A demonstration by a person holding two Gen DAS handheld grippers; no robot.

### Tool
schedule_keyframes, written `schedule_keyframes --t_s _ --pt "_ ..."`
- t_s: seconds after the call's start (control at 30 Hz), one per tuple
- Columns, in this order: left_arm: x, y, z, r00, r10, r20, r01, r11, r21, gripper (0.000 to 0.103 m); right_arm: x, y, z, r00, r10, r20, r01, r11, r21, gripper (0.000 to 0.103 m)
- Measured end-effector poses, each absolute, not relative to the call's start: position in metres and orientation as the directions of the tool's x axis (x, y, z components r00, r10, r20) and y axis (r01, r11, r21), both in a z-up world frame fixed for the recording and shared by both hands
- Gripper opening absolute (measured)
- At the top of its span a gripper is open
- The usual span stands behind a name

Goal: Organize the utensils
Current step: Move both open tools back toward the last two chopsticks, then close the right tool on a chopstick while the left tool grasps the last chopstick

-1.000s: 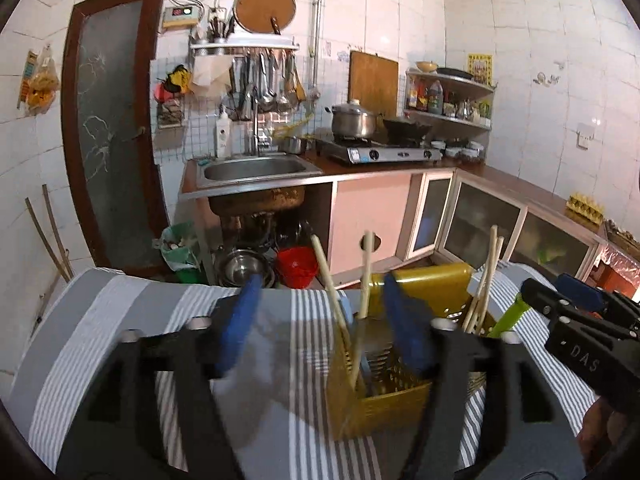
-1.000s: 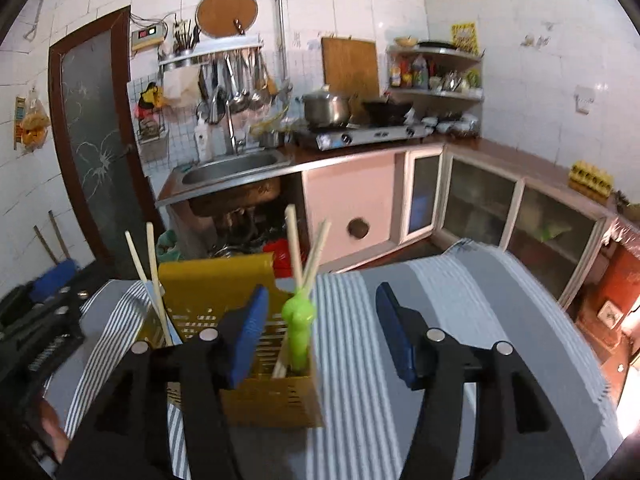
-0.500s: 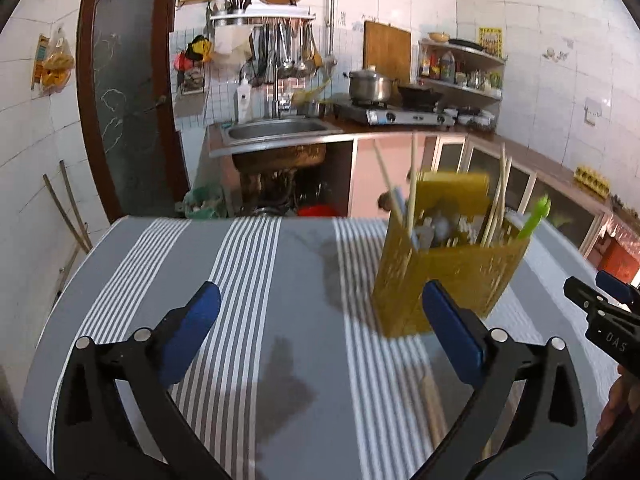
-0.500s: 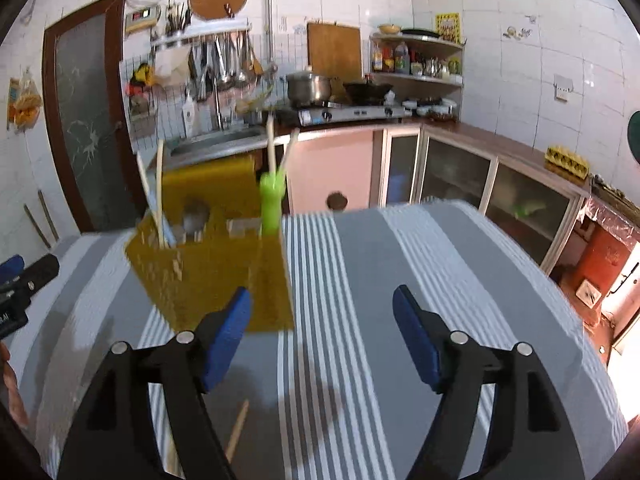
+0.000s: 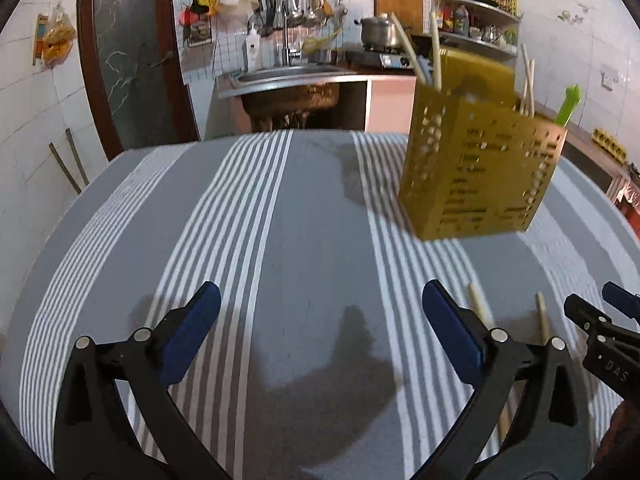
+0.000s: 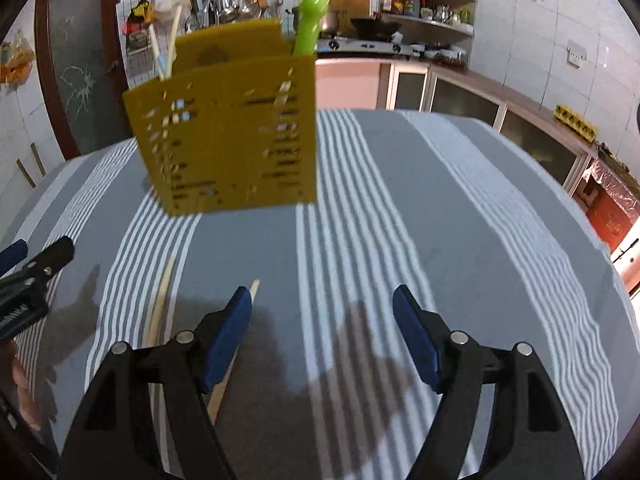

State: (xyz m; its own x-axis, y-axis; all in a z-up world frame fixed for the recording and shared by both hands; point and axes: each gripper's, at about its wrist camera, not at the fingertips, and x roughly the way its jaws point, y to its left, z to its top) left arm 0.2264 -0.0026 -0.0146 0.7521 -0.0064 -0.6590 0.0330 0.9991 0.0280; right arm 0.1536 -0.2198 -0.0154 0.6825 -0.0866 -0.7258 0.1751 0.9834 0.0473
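Yellow perforated utensil holder [image 5: 478, 168] stood on the grey striped tablecloth [image 5: 280, 220], used here as landmark. It held wooden chopsticks [image 5: 434, 56] and a green-handled utensil [image 5: 570, 106], all sticking up above its rim.

Left gripper [image 5: 320, 328] hung over the cloth on the near side of the holder, off to the holder's left; jaws spread wide, nothing between them. Right gripper [image 6: 322, 330] was also on the holder's near side, off to its right; jaws spread wide, nothing held.

Two loose chopsticks [image 6: 162, 300] lay flat on the cloth in front of the holder, apart from it. In the right wrist view one ran under the right gripper's left blue pad [image 6: 228, 336]. In the left wrist view the same pair [image 5: 480, 312] showed just beyond the left gripper's right finger, partly hidden by it.

Only the left wrist view showed the sink [image 5: 288, 76] beyond the holder; the holder hid it in the right wrist view. Right wrist view alone showed the glass cabinet doors [image 6: 460, 100] to the holder's right. Each view caught the other gripper's tip at its edge.
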Motion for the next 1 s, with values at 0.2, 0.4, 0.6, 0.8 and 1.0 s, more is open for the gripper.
schedule_keyframes --t_s 0.2,0.4,0.6,0.8,1.0 --pt "0.226 0.004 -0.024 0.746 0.007 -0.666 0.018 0.999 0.031 0.098 0.157 -0.204 -0.023 0.655 -0.081 -0.751 0.166 0.985 0.039 0.072" --pt "0.23 0.007 -0.028 0.729 -0.012 -0.684 0.019 1.0 0.003 0.098 0.164 -0.19 -0.029 0.617 -0.064 -0.785 0.157 0.987 0.044 0.044" --pt "0.229 -0.001 -0.027 0.724 -0.009 -0.69 0.02 1.0 0.008 0.098 0.17 -0.187 -0.033 0.61 -0.008 -0.792 0.127 0.988 0.089 0.011" --pt "0.225 -0.028 -0.023 0.704 -0.048 -0.708 0.073 0.997 0.005 0.098 0.171 -0.204 -0.031 0.617 0.025 -0.786 0.128 0.983 0.131 0.011" --pt "0.222 -0.062 -0.031 0.658 -0.094 -0.747 0.117 0.993 -0.022 0.098 0.177 -0.238 -0.033 0.607 0.022 -0.794 0.145 0.98 0.138 0.011"
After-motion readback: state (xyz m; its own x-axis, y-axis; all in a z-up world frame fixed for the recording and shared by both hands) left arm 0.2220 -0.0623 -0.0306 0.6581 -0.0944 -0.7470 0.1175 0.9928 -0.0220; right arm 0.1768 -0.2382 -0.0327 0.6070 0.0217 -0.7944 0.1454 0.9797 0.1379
